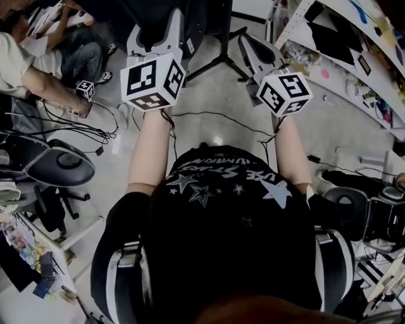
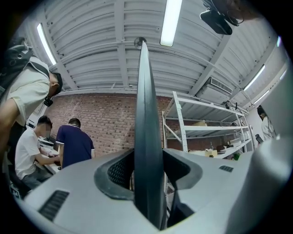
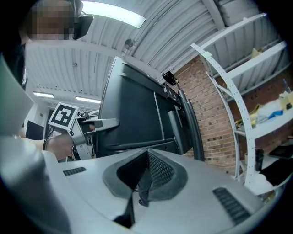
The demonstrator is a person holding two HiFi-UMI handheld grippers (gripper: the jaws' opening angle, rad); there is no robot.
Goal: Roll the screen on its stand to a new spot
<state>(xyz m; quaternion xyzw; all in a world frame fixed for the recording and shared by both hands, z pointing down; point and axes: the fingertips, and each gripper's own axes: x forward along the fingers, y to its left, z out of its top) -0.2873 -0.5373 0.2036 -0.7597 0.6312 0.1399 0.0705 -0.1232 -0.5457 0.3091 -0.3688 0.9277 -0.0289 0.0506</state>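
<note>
The screen point(image 1: 158, 12) is a big dark panel at the top of the head view, with its black stand legs point(image 1: 218, 62) spread on the floor below. My left gripper point(image 1: 157, 30) reaches up to the screen's left side. In the left gripper view the panel's thin edge point(image 2: 147, 114) runs upright between the jaws, and my left gripper point(image 2: 147, 183) is shut on it. My right gripper point(image 1: 253, 52) is raised to the right of the stand. Its view looks up at the screen's back point(image 3: 137, 105) and shows the left gripper point(image 3: 107, 122) at the far edge. My right gripper point(image 3: 139, 183) looks shut, with only a thin dark sliver in the seam.
People sit at a desk at far left point(image 1: 38, 57). An office chair point(image 1: 60, 168) stands near my left and another chair point(image 1: 367, 215) at my right. Cables point(image 1: 209, 116) cross the floor ahead. White shelving point(image 1: 354, 57) lines the right side, and a brick wall point(image 2: 105, 119) stands beyond.
</note>
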